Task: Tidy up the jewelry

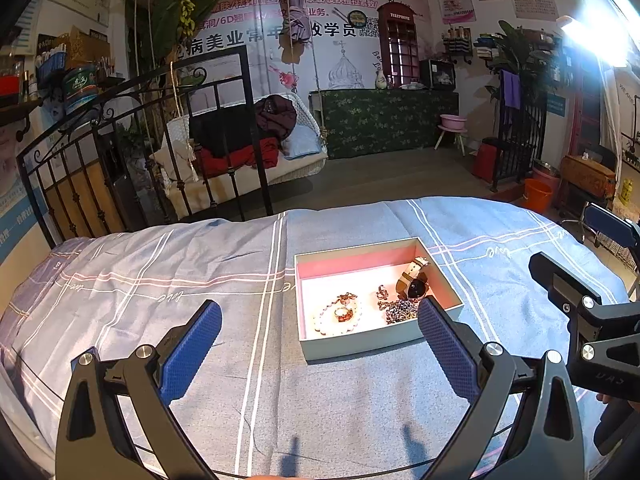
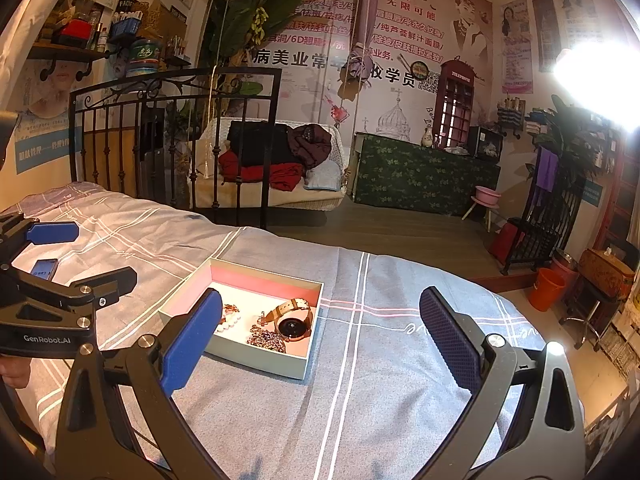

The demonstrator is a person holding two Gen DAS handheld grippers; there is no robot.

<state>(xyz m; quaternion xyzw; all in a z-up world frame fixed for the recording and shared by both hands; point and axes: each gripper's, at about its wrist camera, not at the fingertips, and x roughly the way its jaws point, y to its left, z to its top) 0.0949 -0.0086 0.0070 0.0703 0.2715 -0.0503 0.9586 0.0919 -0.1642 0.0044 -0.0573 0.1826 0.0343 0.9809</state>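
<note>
An open pale box (image 1: 352, 350) (image 2: 256, 360) with a pink inside lies on the blue checked bedspread. Inside it lie a watch (image 1: 414, 282) (image 2: 294, 320) with a tan strap, a white bead bracelet (image 1: 326, 326) (image 2: 229, 322), rings (image 1: 343, 313), a small clasp piece (image 1: 382, 292) and a dark beaded chain (image 1: 400, 312) (image 2: 267, 340). My left gripper (image 1: 320, 322) hangs open just in front of the box, with nothing between its fingers. My right gripper (image 2: 320, 316) is open too, to the right of the box and above the cloth, empty. Each gripper shows at the edge of the other's view.
A black iron bed frame (image 1: 132, 152) (image 2: 176, 136) stands at the far left edge of the bed. A phone (image 2: 43, 269) lies on the bedspread left of the box. Beyond the bed are a wooden floor, a hanging wicker seat (image 2: 276, 160) with clothes, and an orange bucket (image 2: 545, 288).
</note>
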